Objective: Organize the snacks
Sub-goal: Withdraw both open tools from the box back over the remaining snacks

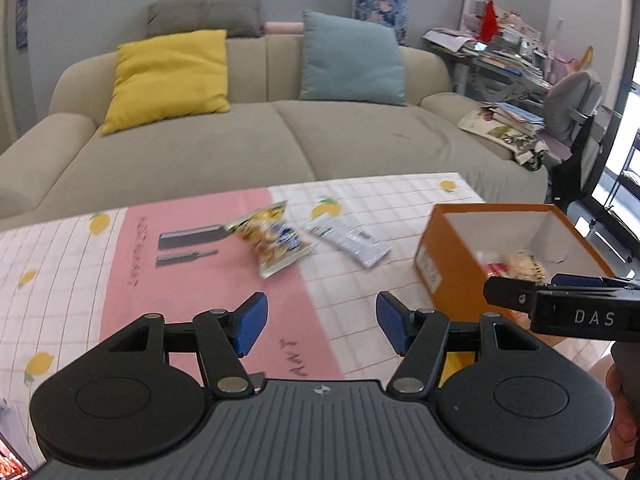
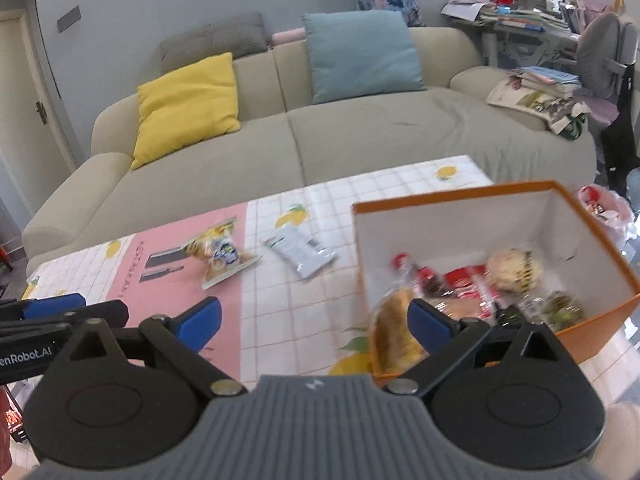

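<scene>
A yellow snack bag (image 1: pixel 273 240) (image 2: pixel 219 255) and a white-grey packet (image 1: pixel 349 240) (image 2: pixel 301 251) lie on the table. An open orange box (image 1: pixel 440 248) (image 2: pixel 592 216) stands at the right and holds several snacks. My left gripper (image 1: pixel 320 322) is open and empty above the pink stripe. My right gripper (image 2: pixel 316 322) is open at the box's near left corner. A clear bag with a brown pastry (image 2: pixel 394 334) sits by its right finger, over the box edge, not gripped.
The table wears a checked lemon cloth (image 1: pixel 360 196) with a pink stripe (image 1: pixel 192 280). A beige sofa (image 1: pixel 240 140) with yellow and teal cushions stands behind. A cluttered desk (image 1: pixel 500 52) and a chair stand at the far right.
</scene>
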{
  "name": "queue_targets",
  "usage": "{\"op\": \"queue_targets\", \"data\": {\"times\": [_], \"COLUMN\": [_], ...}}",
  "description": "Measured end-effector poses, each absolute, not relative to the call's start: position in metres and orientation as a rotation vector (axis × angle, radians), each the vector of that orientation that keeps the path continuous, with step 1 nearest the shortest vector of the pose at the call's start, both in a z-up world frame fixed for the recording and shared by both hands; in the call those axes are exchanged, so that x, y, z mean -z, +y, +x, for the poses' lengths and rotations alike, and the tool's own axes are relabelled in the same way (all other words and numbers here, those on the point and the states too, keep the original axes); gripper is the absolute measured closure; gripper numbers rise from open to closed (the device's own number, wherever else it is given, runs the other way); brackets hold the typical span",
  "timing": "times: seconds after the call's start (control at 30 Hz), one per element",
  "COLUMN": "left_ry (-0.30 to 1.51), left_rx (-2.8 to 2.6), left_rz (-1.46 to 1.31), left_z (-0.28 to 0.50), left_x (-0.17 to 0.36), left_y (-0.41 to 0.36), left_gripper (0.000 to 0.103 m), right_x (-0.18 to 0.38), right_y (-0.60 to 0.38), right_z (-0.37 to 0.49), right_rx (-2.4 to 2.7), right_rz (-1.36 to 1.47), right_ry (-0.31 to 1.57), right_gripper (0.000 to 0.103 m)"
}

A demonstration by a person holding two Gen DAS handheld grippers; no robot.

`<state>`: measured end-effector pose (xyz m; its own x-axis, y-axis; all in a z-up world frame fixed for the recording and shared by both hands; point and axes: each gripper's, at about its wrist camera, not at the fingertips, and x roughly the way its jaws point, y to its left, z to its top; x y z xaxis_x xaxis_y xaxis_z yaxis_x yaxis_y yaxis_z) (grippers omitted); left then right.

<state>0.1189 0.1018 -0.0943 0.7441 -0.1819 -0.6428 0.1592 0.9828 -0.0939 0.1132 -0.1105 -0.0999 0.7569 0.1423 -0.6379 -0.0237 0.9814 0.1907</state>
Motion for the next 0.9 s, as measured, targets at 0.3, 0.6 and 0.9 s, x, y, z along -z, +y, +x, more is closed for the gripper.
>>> {"op": "queue_targets", "data": {"times": [0.3,0.6,0.9], "left_ry": [0.75,0.755,0.763], "left_rx": [0.15,0.156,0.17], "left_rz": [-0.111,-0.121,-0.094], "left_z": [0.134,0.164,0.215], "left_x": [0.12,0.13,0.141], "left_y": [0.14,0.152,0.152], "left_gripper": [0.03,0.021,0.015], "right_x": [0.125,0.145,0.165], "right_y": [-0.069,-0.043,-0.038], "right_z": [0.136,0.18,0.233], "right_rx": [-0.172,-0.219,-0.208], "right_rz": [0.051,-0.023,-0.035], "right_ry": [0.733,0.754,0.784], "right_gripper": [0.015,0.021,0.021]}}
